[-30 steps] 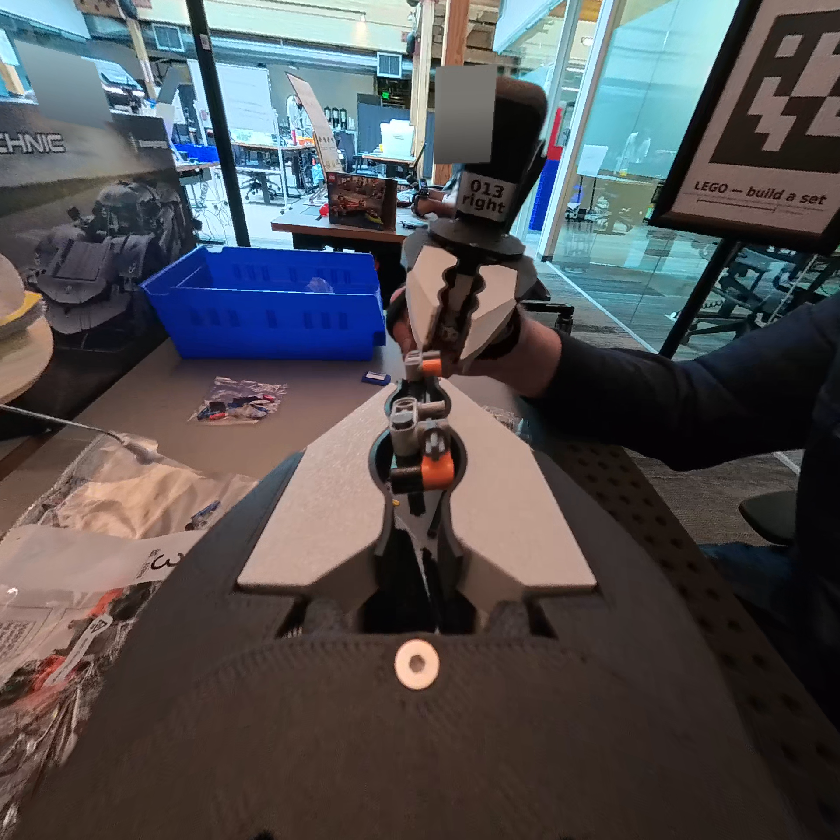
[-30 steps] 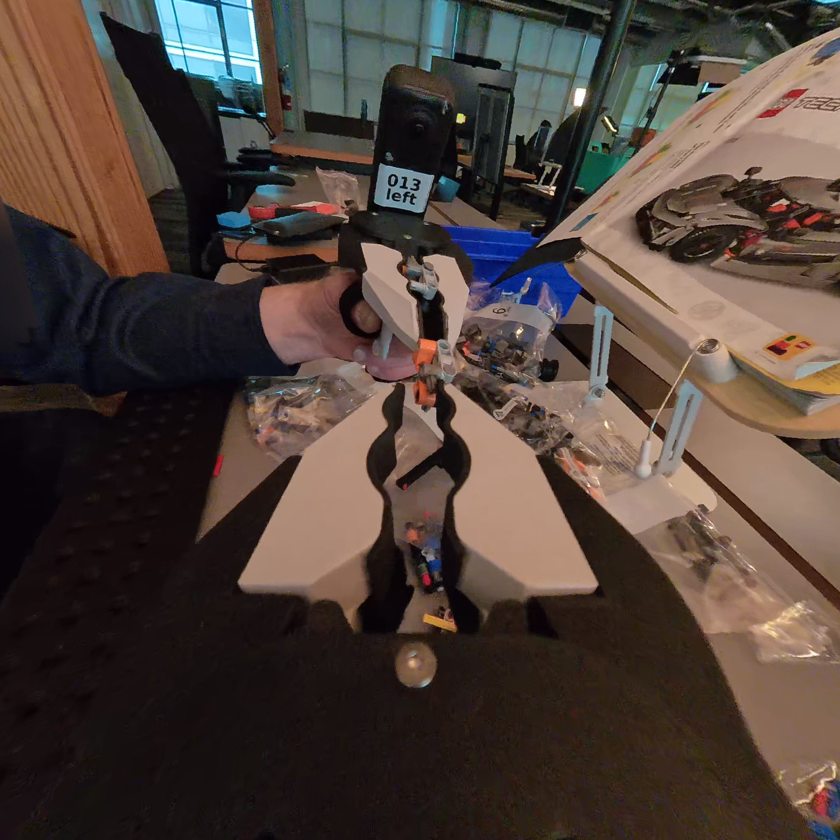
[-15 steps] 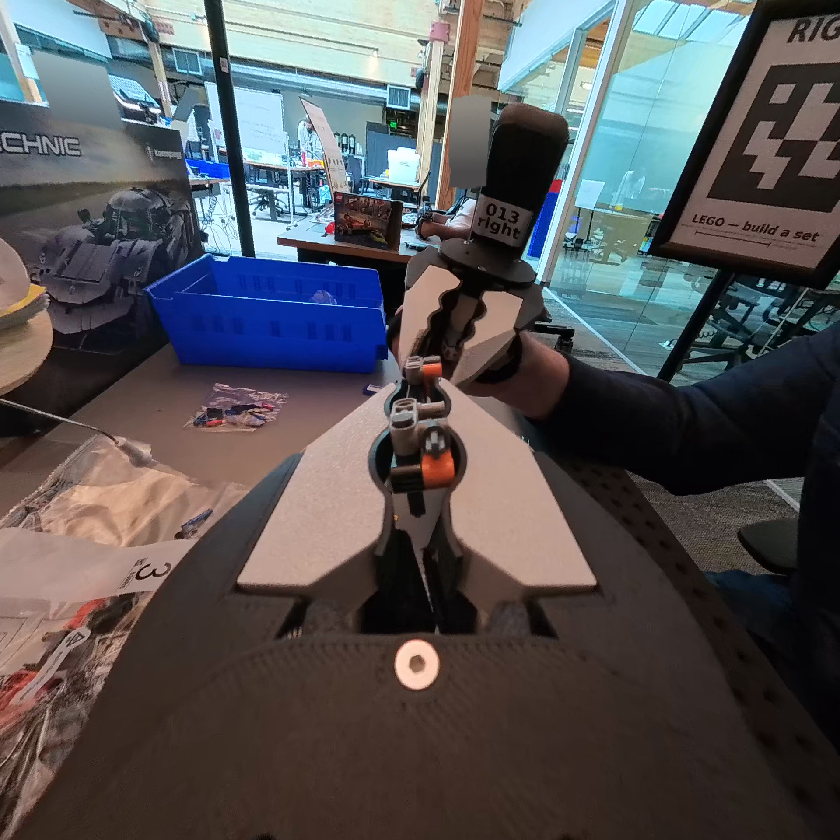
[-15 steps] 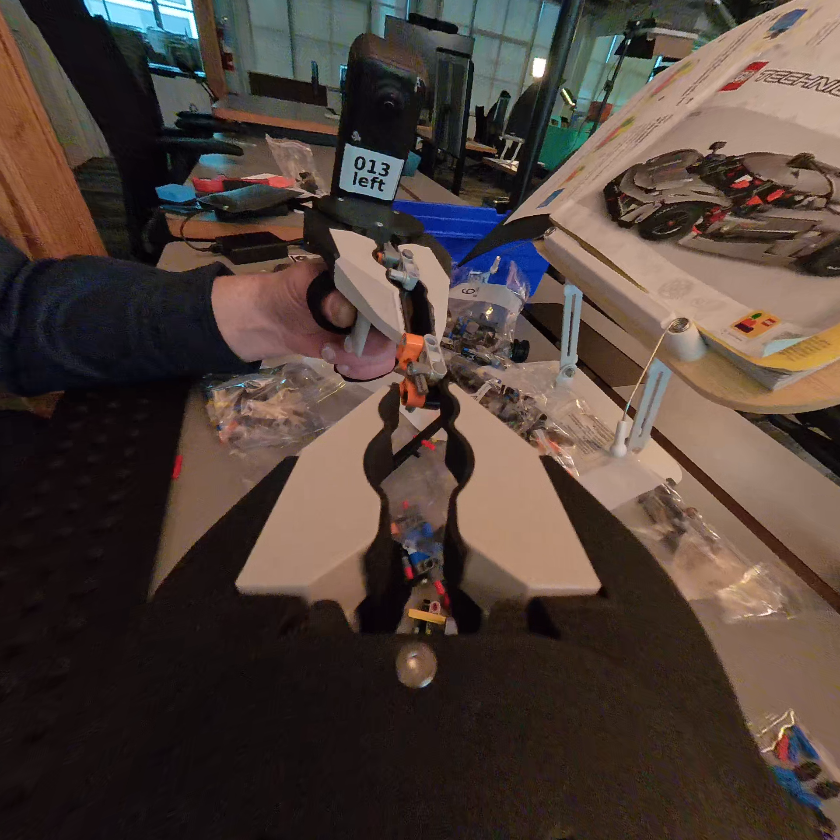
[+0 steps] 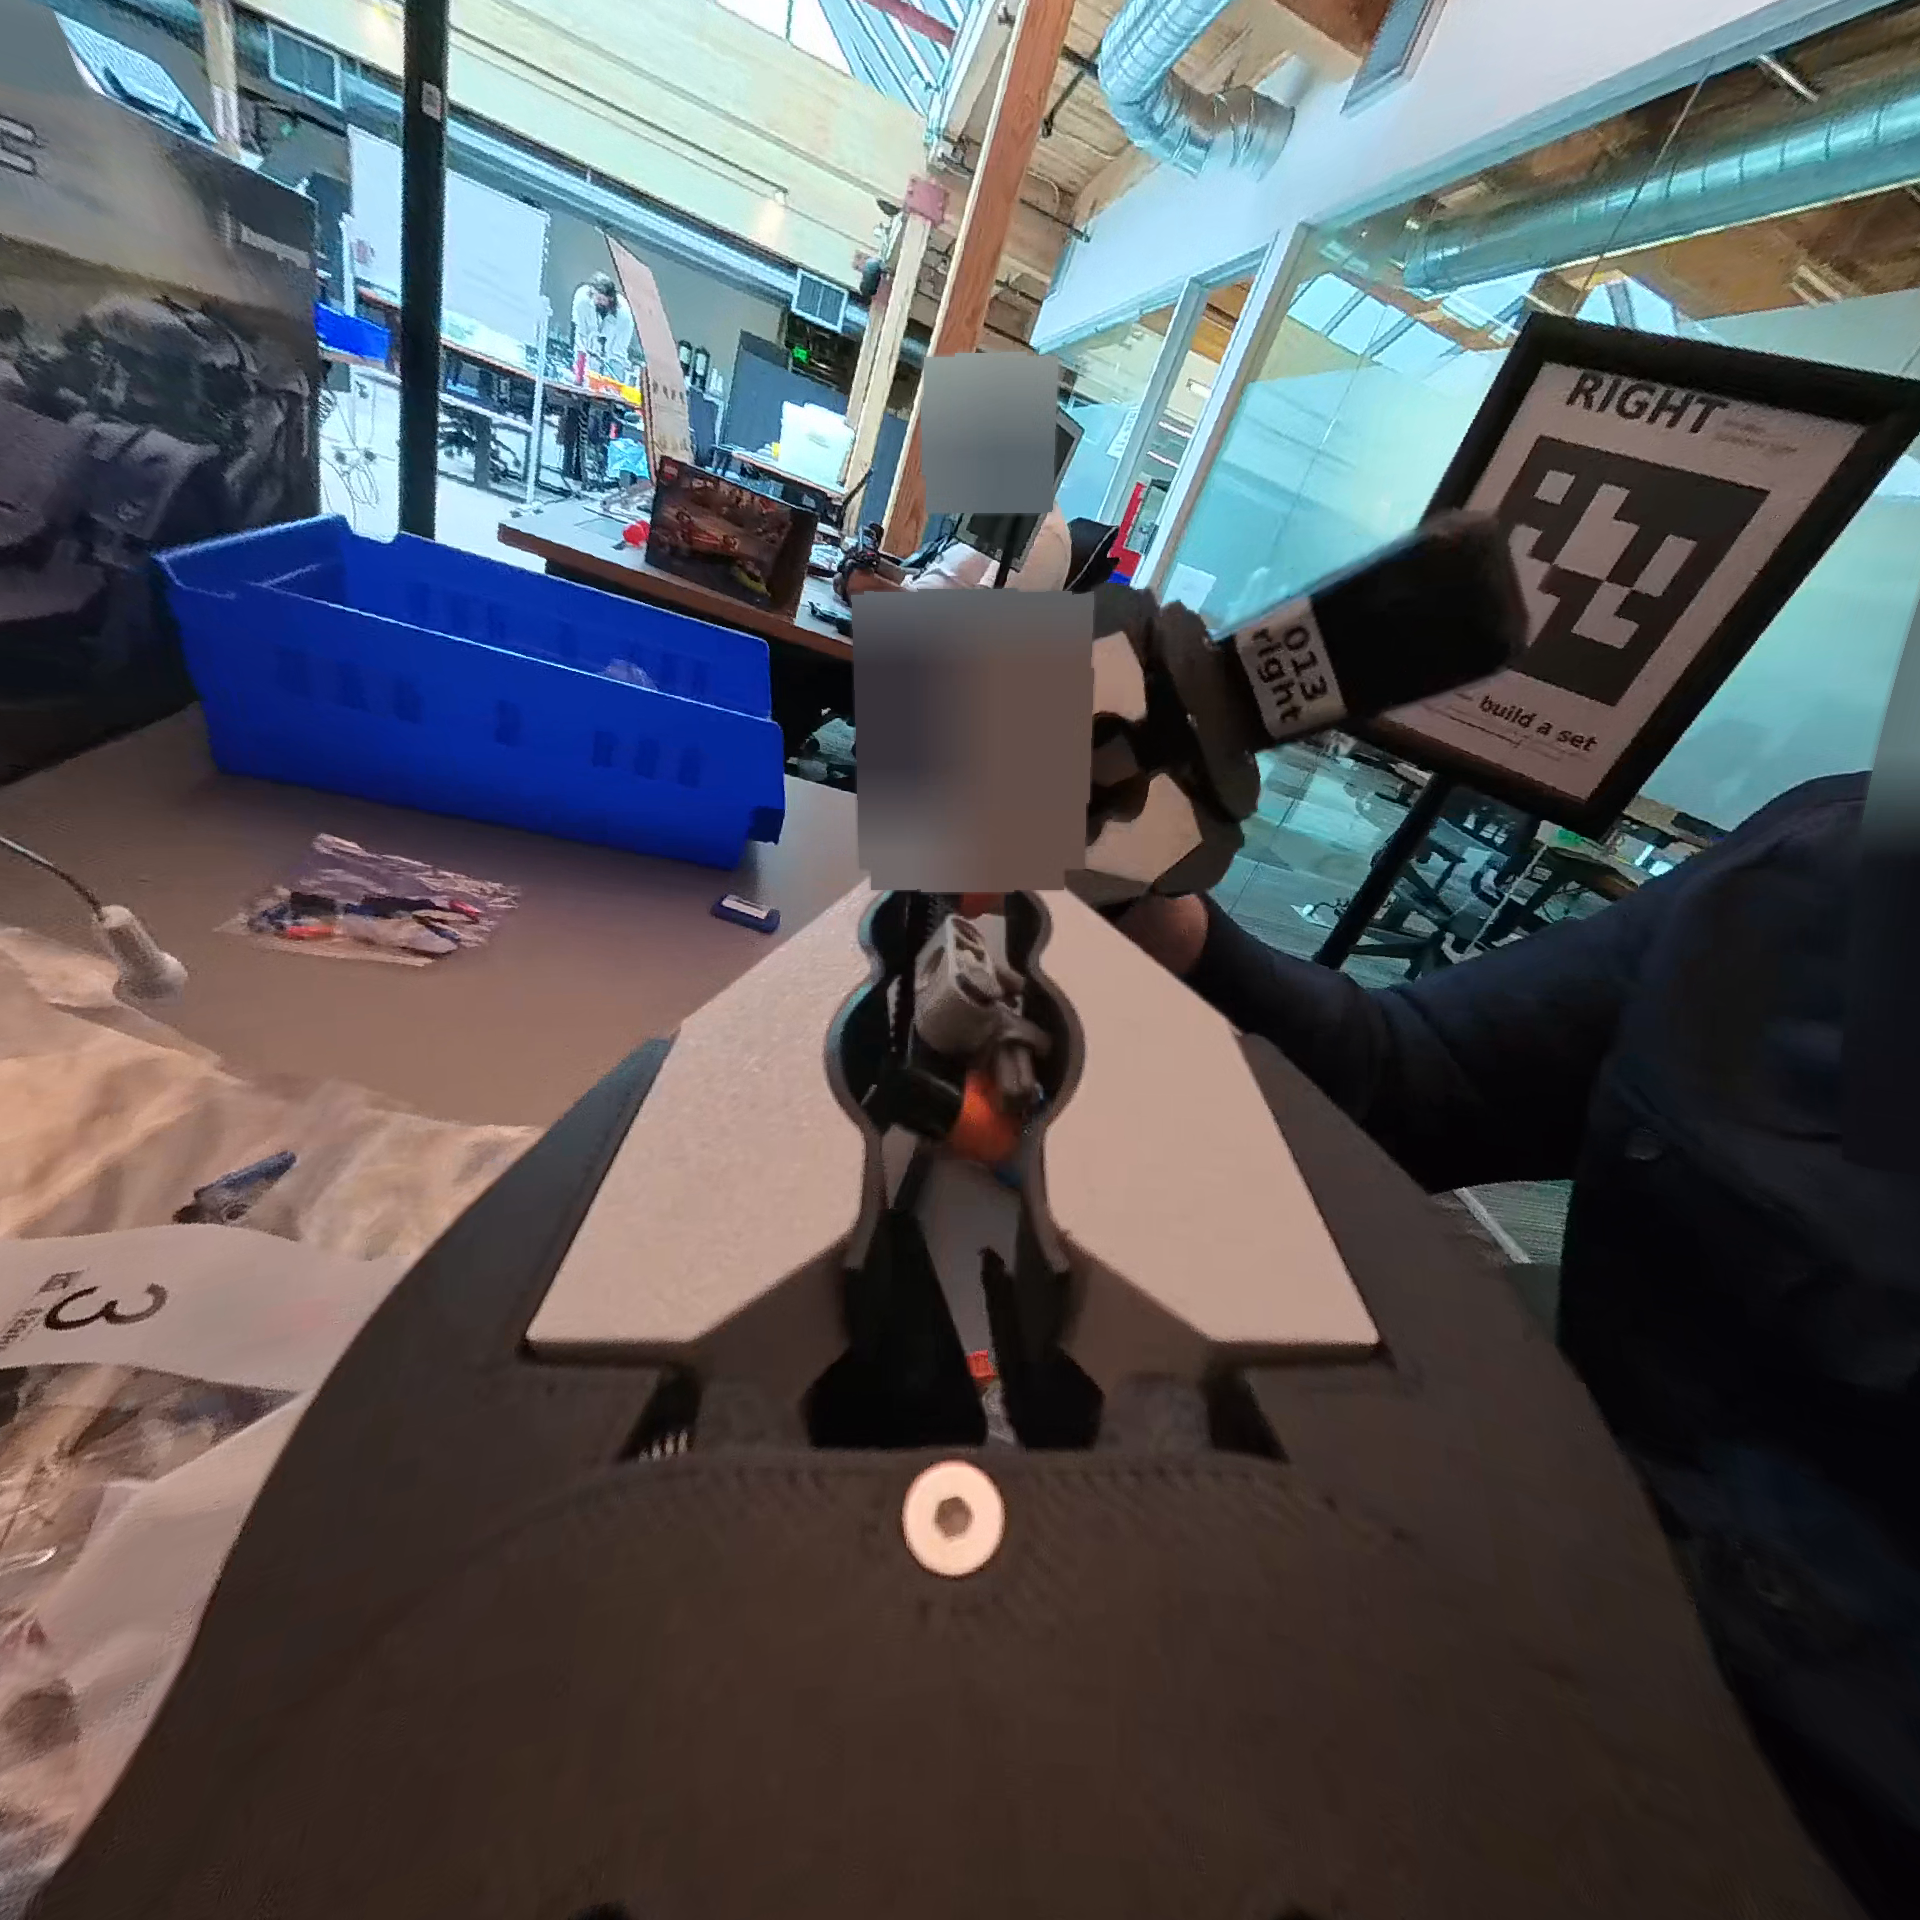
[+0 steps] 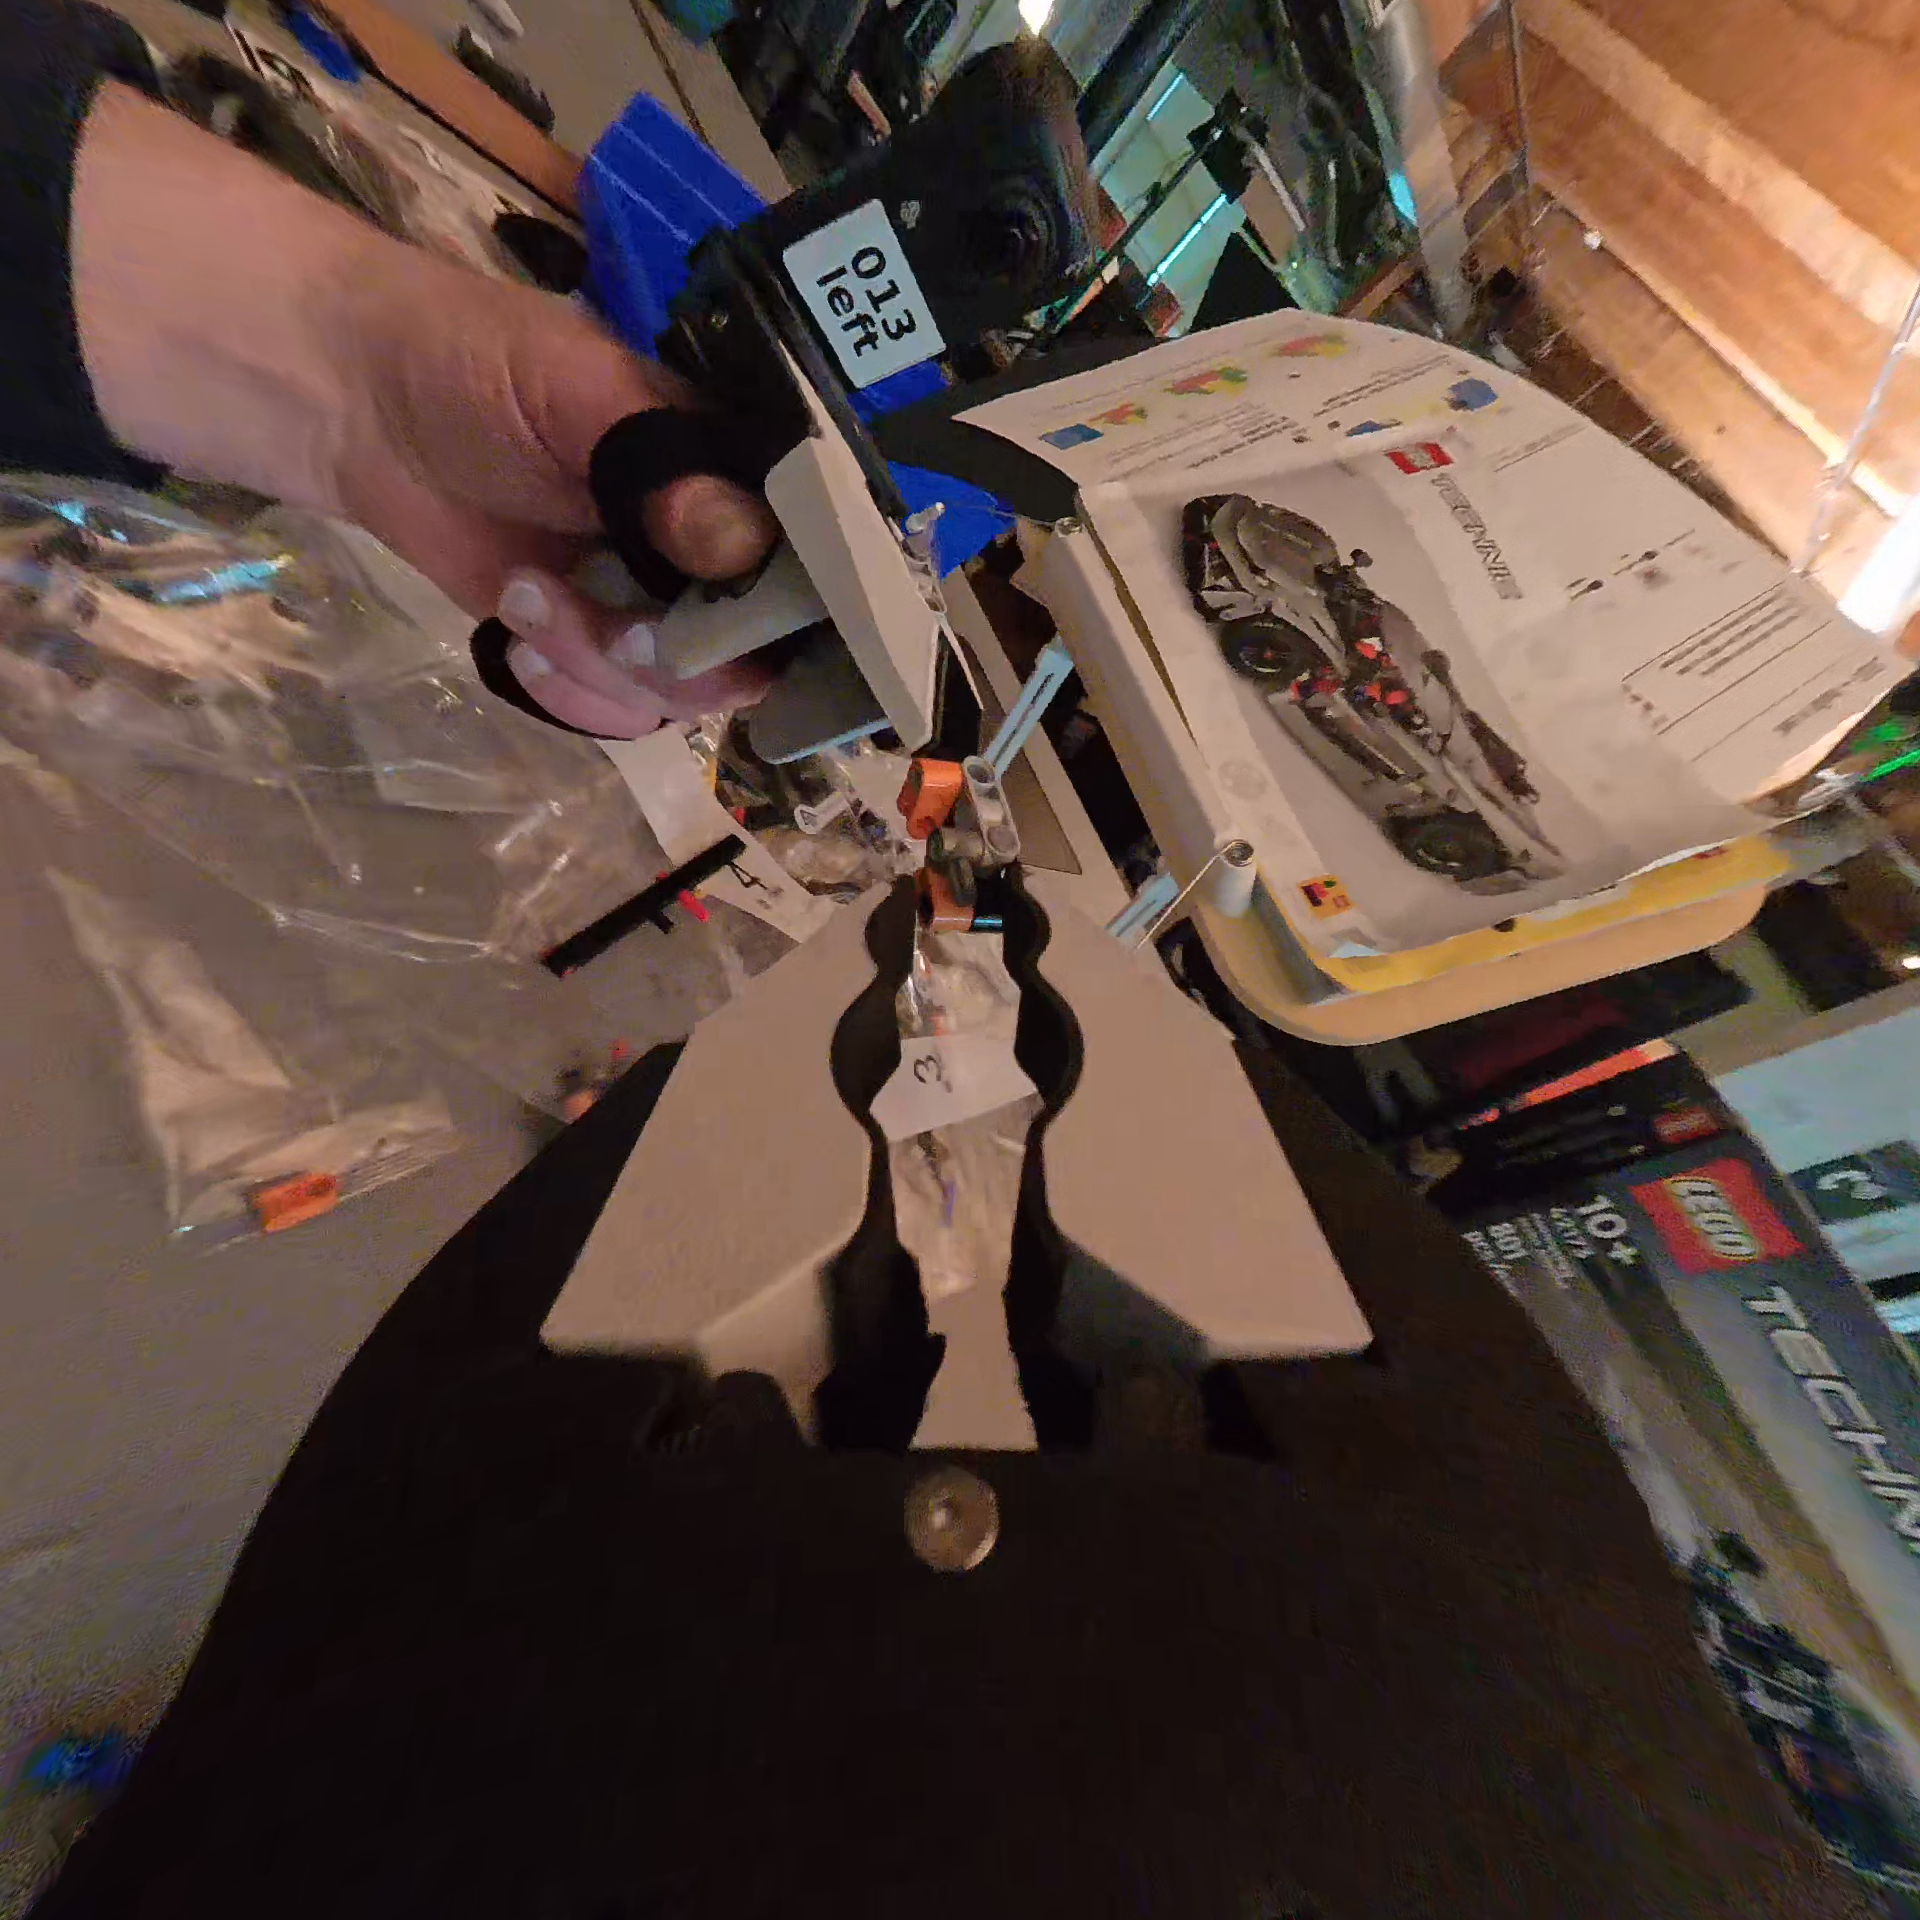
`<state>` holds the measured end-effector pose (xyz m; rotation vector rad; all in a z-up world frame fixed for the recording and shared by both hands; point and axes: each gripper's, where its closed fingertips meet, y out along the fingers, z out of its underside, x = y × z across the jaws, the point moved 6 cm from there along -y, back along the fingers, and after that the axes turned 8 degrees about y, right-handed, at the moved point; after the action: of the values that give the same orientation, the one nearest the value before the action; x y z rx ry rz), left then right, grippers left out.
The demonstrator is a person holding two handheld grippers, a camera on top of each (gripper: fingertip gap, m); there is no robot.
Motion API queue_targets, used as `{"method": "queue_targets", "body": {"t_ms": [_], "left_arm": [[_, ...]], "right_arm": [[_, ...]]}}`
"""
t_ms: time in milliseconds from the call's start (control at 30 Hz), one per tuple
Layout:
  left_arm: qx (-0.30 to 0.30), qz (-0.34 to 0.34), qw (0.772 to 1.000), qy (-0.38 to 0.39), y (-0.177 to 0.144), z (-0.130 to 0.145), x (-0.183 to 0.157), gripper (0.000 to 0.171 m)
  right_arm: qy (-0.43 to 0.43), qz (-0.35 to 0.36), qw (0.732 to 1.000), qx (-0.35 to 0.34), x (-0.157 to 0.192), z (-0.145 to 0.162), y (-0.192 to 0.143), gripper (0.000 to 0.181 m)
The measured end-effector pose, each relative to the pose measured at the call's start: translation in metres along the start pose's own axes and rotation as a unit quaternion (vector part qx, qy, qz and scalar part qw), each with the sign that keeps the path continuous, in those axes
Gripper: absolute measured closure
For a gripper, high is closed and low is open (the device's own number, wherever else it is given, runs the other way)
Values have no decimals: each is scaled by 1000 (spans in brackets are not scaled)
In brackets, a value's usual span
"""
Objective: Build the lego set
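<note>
A small Lego assembly [image 5: 961, 1023] of grey, black and orange parts sits between the fingers of my left gripper [image 5: 956, 925], which is shut on it. In the right wrist view the same assembly [image 6: 961, 816] bridges both grippers. My right gripper [image 6: 954, 914] is shut on its orange end. The left gripper [image 6: 920, 727] comes in from the upper left, held by a hand. In the left wrist view the right gripper's white fingers [image 5: 1138, 821] lie tilted sideways, and a blurred patch hides their tips.
A blue bin [image 5: 468, 675] and a small bag of parts [image 5: 374, 914] lie on the table beyond. Numbered clear bags [image 5: 156, 1320] lie at left. An instruction booklet [image 6: 1403, 623] rests on a stand at right, a Lego box [image 6: 1714, 1299] below it. A black beam [image 6: 644, 914] lies on the table.
Both grippers have rolled and tilted while still joined at the assembly. The right gripper now lies sideways in the left wrist view, and the right wrist view has turned steeply.
</note>
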<state>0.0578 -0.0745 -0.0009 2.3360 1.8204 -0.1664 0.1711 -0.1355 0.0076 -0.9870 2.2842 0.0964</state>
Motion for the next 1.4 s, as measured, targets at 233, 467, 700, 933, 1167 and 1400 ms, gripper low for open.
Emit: {"method": "queue_targets", "body": {"t_ms": [233,467,700,933,1167,1400], "left_arm": [[44,-67,991,111,0,-2,-3,156],[147,-188,898,370,15,-4,-19,156],[226,-258,779,525,39,7,-24,156],[265,-287,713,583,43,12,-21,156],[268,-334,666,611,40,6,-18,156],[289,-348,627,634,54,13,-18,156]], "right_arm": [[73,-35,996,-47,-8,-1,-6,156],[166,-75,982,-58,-18,5,-5,145],[232,-73,969,-45,-27,17,3,157],[145,-30,989,0,-20,20,4,164],[281,-61,958,-16,-32,28,1,151],[383,-88,919,-32,-34,35,9,154]]}}
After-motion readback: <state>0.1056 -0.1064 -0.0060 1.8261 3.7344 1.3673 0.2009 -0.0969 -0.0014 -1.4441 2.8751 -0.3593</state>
